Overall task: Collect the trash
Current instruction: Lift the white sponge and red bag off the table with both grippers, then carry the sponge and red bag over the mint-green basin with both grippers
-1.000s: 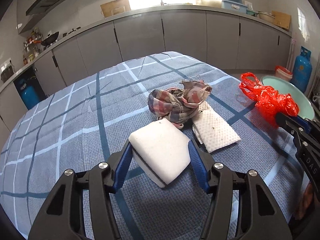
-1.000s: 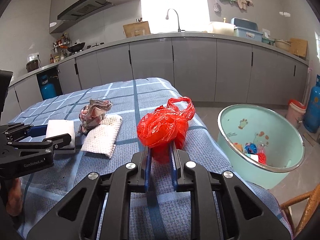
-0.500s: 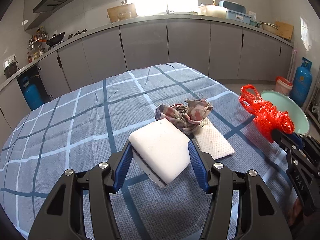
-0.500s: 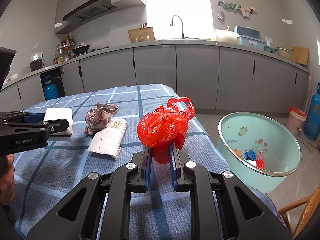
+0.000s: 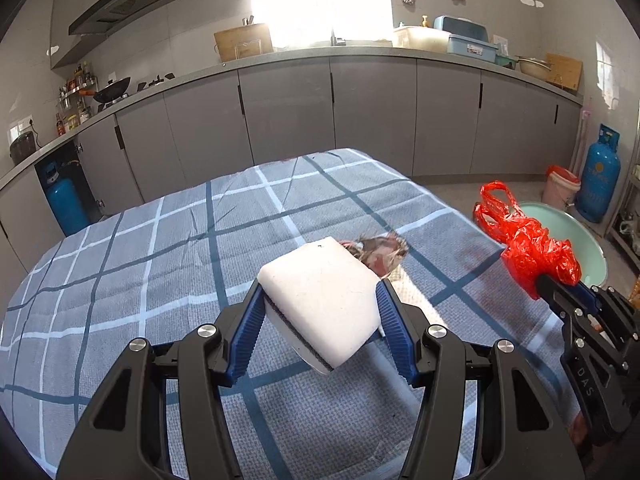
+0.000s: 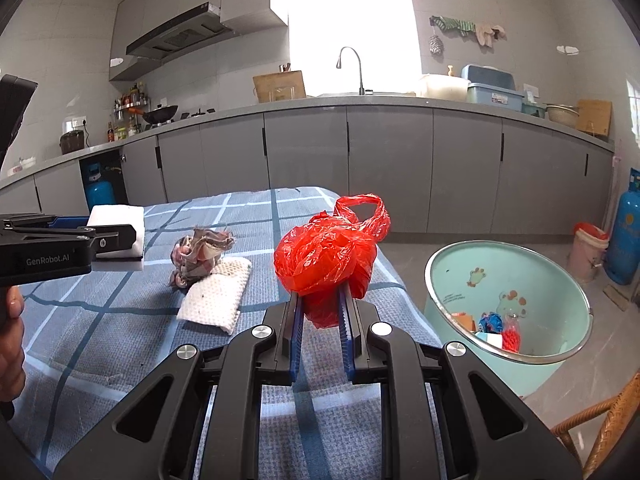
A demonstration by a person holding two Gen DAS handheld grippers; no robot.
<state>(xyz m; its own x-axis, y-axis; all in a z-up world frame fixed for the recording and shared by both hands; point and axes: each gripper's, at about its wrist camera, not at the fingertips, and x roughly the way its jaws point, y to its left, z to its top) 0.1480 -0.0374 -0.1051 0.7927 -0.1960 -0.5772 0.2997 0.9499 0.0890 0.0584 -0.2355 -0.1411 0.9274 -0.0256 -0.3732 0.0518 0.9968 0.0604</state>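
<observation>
My left gripper [image 5: 320, 296] is shut on a white sponge [image 5: 324, 300] with a dark underside and holds it above the checked blue tablecloth [image 5: 160, 264]. It also shows in the right wrist view [image 6: 116, 224]. My right gripper [image 6: 320, 300] is shut on a crumpled red plastic bag [image 6: 328, 252], held above the table's right side; the bag also shows in the left wrist view [image 5: 528, 248]. A crumpled plaid rag [image 6: 202, 252] and a white mesh cloth [image 6: 218, 296] lie on the table. A mint-green basin [image 6: 532, 276] holding several bits of trash stands on the floor to the right.
Grey kitchen cabinets [image 6: 384, 168] run along the back wall. A blue gas cylinder [image 6: 626, 236] and a small pink bucket [image 6: 588, 248] stand at the far right. A wicker chair edge [image 6: 612, 420] is at the lower right.
Both grippers have risen, lifting the sponge and the red bag higher above the table. The rag and mesh cloth stay put.
</observation>
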